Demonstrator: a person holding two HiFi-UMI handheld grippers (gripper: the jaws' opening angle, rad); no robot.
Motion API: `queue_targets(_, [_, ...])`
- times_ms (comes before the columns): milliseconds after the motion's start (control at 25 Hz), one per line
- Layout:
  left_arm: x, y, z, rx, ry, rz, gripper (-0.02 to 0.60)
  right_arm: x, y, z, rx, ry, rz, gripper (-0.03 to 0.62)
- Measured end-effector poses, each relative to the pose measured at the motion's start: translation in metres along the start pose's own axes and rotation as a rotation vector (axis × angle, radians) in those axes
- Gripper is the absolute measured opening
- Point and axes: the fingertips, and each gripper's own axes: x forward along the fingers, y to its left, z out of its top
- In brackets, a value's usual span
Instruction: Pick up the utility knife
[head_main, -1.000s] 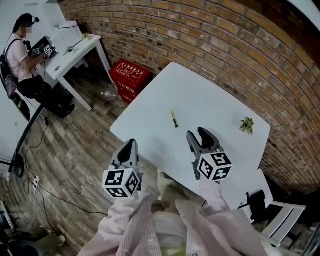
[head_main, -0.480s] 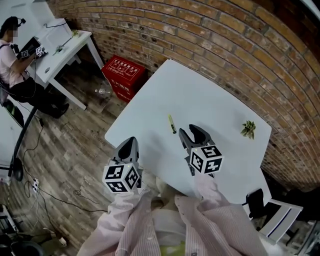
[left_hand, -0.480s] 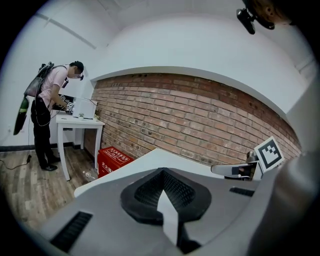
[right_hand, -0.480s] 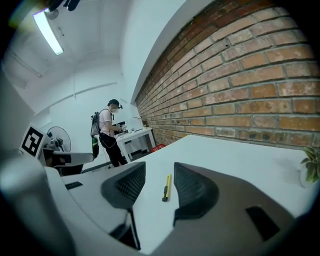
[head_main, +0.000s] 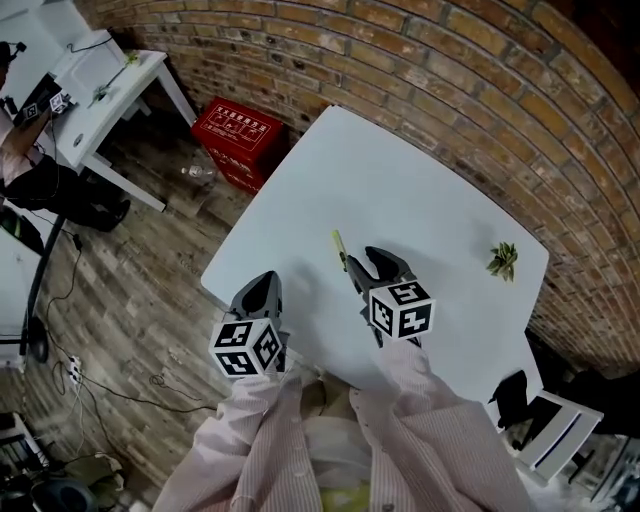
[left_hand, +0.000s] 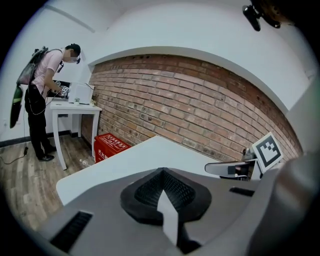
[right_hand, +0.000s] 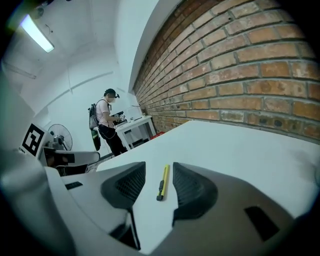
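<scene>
The yellow utility knife (head_main: 340, 248) lies flat on the white table (head_main: 430, 190), near its left edge. My right gripper (head_main: 374, 262) hovers open just behind it. In the right gripper view the knife (right_hand: 162, 182) shows in the gap between the two dark jaws of the right gripper (right_hand: 158, 170), untouched and pointing away. My left gripper (head_main: 262, 290) hangs off the table's near-left corner, over the floor. In the left gripper view its jaws (left_hand: 162, 175) are shut with nothing in them.
A small green sprig (head_main: 502, 260) lies at the table's right side. A red crate (head_main: 238, 135) and a plastic bottle (head_main: 195, 174) sit on the wooden floor by the brick wall. A person works at a white desk (head_main: 95, 85) far left. A chair (head_main: 545, 425) stands at lower right.
My right gripper has moved left and forward to the knife, so its open jaws now frame the knife's near end. The left gripper has hardly moved.
</scene>
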Motion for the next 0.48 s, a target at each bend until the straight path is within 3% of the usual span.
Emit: queue_targets(480, [0.034, 0.005, -0.017, -0.021, 0.102, -0.012, -0.008, 0.035, 0.0, -0.021, -0.004, 0.133, 0.022, 0.173])
